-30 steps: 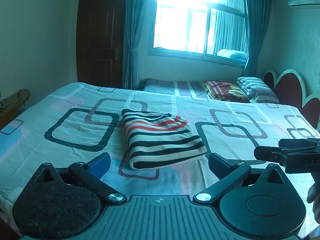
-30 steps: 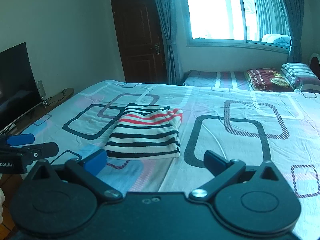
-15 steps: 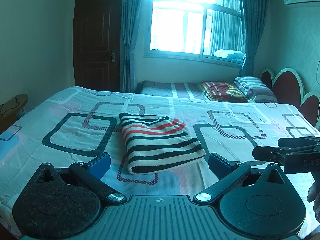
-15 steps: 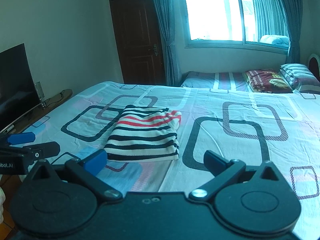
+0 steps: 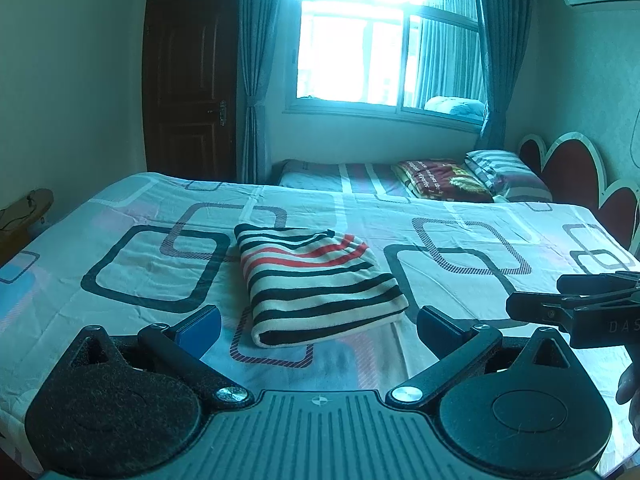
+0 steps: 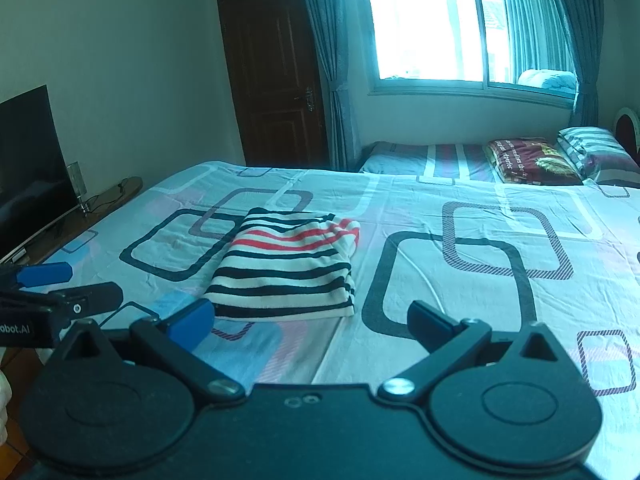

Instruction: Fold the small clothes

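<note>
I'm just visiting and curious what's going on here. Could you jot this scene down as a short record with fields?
place: bedroom, patterned bedsheet
garment: striped cloth, folded, lying flat on the sheet
left gripper: open, empty, held short of the cloth
right gripper: open, empty, near the cloth's front edge
background: window, wooden door, television

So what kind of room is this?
A bedroom, most likely. There's a big bed with pillows by the headboard, curtains at the window, and a folded striped garment lying on the bedsheet.
</note>
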Motion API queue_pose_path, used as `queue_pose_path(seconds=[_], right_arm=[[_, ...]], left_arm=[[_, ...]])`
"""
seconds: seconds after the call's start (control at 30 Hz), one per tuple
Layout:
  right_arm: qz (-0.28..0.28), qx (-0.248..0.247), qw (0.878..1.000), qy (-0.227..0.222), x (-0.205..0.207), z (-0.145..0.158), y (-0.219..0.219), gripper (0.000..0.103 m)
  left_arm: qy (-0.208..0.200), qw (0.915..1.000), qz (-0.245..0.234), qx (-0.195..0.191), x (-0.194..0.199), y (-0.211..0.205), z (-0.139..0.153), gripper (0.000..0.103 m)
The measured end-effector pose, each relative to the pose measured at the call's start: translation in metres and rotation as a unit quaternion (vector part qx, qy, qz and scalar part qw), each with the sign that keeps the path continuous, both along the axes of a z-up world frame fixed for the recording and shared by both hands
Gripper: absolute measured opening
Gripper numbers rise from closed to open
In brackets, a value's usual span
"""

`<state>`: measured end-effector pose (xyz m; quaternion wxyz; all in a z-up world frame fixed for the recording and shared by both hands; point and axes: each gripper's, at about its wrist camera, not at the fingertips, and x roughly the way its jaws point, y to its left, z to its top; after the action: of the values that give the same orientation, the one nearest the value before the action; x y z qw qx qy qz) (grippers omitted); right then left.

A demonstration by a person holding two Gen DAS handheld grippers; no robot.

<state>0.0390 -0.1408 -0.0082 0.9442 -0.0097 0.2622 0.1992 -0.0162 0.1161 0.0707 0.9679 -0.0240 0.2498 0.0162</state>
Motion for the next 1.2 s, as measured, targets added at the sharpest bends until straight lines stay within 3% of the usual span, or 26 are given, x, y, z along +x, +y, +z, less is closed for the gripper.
queue_pose_path(seconds=[1.2], right_arm=[[0.004,0.000,1.000,0.003,0.0004,-0.0012,-0.0012,0.102]], left_arm=[[0.005,1.0000,0.001,0.001,0.0049,0.0020,-0.0031,0.103]])
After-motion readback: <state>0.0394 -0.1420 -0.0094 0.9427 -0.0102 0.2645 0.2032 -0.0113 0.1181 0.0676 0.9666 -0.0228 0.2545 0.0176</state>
